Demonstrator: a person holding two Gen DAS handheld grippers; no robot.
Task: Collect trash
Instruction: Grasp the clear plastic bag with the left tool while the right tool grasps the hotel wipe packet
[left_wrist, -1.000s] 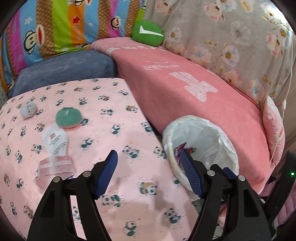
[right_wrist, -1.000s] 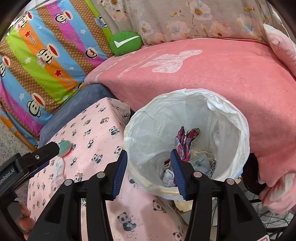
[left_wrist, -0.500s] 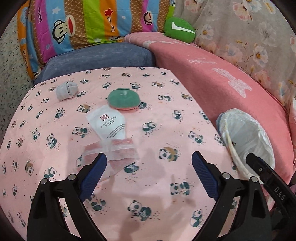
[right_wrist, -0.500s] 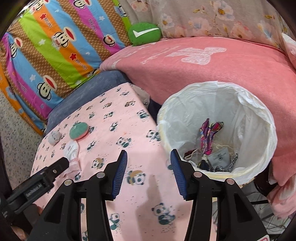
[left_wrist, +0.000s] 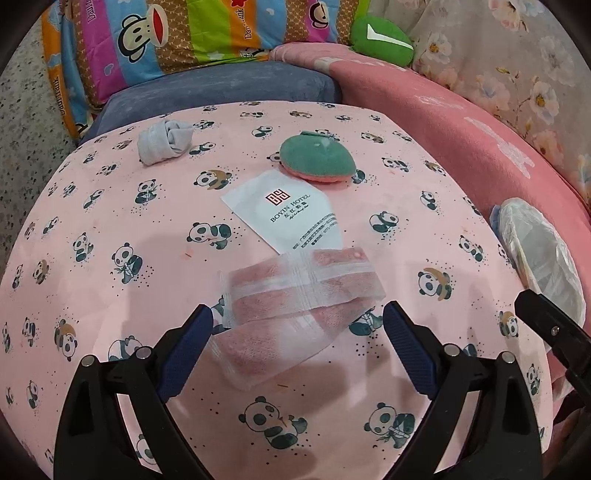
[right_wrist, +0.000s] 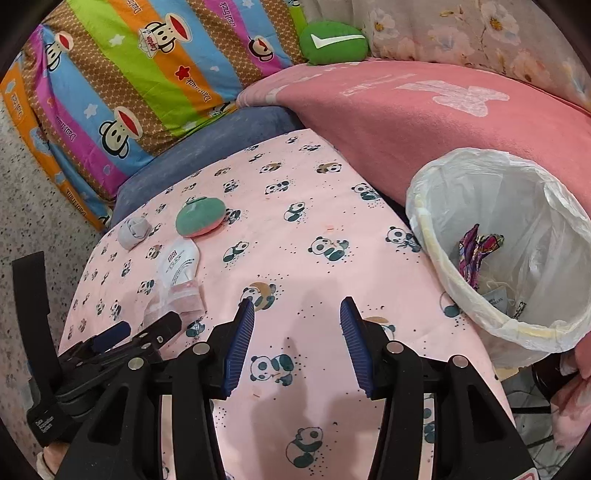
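Observation:
A clear plastic wrapper (left_wrist: 299, 310) lies on the pink panda-print table (left_wrist: 110, 258). My left gripper (left_wrist: 297, 350) is open, its jaws on either side of the wrapper's near end, just above the cloth. A white hotel sachet (left_wrist: 288, 214) lies just beyond, with a green and pink sponge (left_wrist: 317, 162) and a grey rolled sock (left_wrist: 164, 142) farther back. The white-lined trash bin (right_wrist: 509, 251) stands off the table's right edge, with wrappers inside. My right gripper (right_wrist: 297, 343) is open and empty over the table's near part. The wrapper also shows in the right wrist view (right_wrist: 177, 299).
A pink blanket (right_wrist: 424, 122) covers the sofa behind the bin. A striped monkey-print cushion (right_wrist: 129, 85) and a green pillow (right_wrist: 332, 42) sit at the back. A blue seat cushion (left_wrist: 221, 88) borders the table's far edge. Speckled floor lies to the left.
My left gripper has swung left from the bin and moved in over the wrapper, its jaws opening wider. My right gripper has pulled back left from the bin to above the table.

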